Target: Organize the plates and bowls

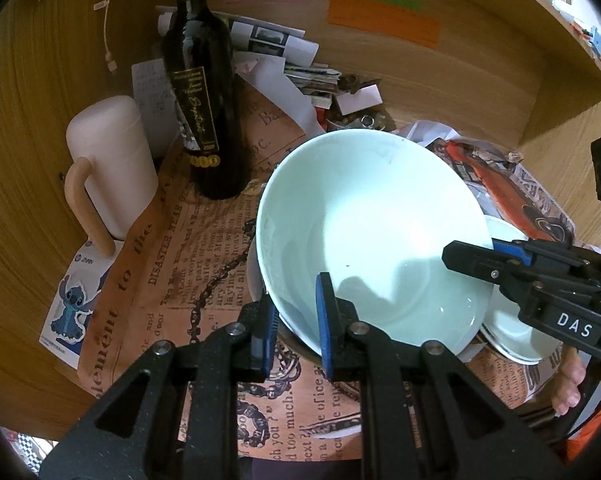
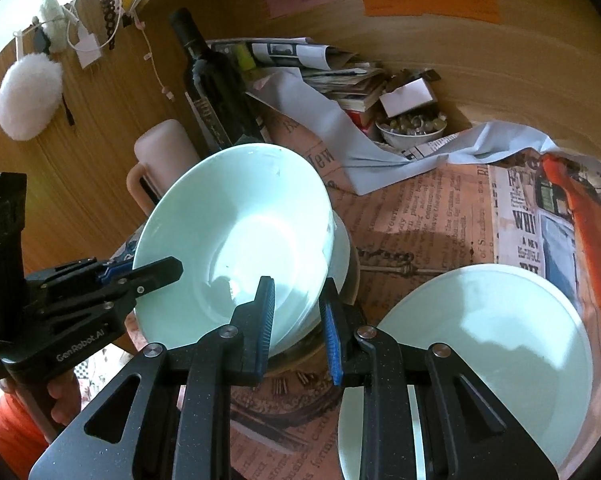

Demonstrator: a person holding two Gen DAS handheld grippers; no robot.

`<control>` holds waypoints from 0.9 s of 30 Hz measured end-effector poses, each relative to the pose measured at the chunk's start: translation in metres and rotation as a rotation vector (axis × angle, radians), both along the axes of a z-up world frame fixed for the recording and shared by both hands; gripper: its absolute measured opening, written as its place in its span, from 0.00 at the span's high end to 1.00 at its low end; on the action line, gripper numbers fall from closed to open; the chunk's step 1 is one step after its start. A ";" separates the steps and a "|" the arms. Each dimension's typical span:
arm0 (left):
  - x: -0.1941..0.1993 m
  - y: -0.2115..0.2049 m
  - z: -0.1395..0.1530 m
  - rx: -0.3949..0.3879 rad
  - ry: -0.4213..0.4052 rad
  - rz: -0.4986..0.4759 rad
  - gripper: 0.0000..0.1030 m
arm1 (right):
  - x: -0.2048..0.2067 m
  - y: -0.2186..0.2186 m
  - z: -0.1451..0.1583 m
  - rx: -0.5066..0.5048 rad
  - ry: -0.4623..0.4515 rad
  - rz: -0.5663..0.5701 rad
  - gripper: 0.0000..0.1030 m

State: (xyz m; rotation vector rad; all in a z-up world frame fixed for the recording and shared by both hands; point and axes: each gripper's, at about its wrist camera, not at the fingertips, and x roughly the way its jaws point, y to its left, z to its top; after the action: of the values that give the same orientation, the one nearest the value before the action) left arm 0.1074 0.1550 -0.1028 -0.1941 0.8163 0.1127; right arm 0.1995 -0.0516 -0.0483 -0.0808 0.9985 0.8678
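Observation:
A large pale green bowl [image 1: 372, 232] is tilted above the newspaper-covered table, over a plate [image 2: 342, 248] that shows beneath it. My left gripper [image 1: 296, 332] is shut on the bowl's near rim, one blue pad inside and one outside. My right gripper [image 2: 298, 320] is shut on the bowl's opposite rim [image 2: 236, 248]; it shows in the left wrist view [image 1: 472, 256] reaching in from the right. A second pale green plate [image 2: 484, 352] lies on the table to the right; it also shows in the left wrist view [image 1: 508, 320].
A dark wine bottle [image 1: 204, 96] and a pink mug [image 1: 108, 168] stand at the back left. Stacked papers [image 2: 340, 76] and a small bowl of trinkets [image 2: 412, 130] sit at the back. Wooden walls [image 1: 420, 80] enclose the table.

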 end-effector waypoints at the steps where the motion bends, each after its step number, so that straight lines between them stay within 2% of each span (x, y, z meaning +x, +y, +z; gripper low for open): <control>1: 0.000 0.001 0.000 -0.002 0.000 0.001 0.84 | 0.000 0.001 0.000 -0.004 -0.003 0.003 0.80; 6: -0.002 0.008 -0.007 -0.018 0.014 0.012 0.83 | -0.005 0.010 -0.002 -0.047 -0.037 0.023 0.80; 13: -0.003 0.003 -0.007 0.025 0.015 -0.004 0.80 | -0.011 0.019 -0.005 -0.087 -0.101 0.037 0.77; 18: -0.001 -0.002 -0.007 0.091 0.015 -0.010 0.63 | -0.012 0.020 -0.005 -0.104 -0.130 0.037 0.75; 22: 0.001 -0.003 -0.006 0.110 0.006 -0.014 0.62 | -0.010 0.019 -0.001 -0.104 -0.153 0.020 0.66; 25: 0.002 -0.001 -0.008 0.108 0.008 -0.018 0.60 | -0.013 0.021 0.000 -0.142 -0.206 0.015 0.47; 27: 0.002 0.001 -0.010 0.095 0.011 -0.015 0.60 | -0.018 0.023 0.000 -0.164 -0.255 0.019 0.45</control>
State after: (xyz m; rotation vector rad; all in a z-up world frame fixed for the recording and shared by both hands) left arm 0.1098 0.1561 -0.1132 -0.0975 0.8216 0.1381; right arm 0.1816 -0.0286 -0.0479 -0.3328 0.8283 0.7696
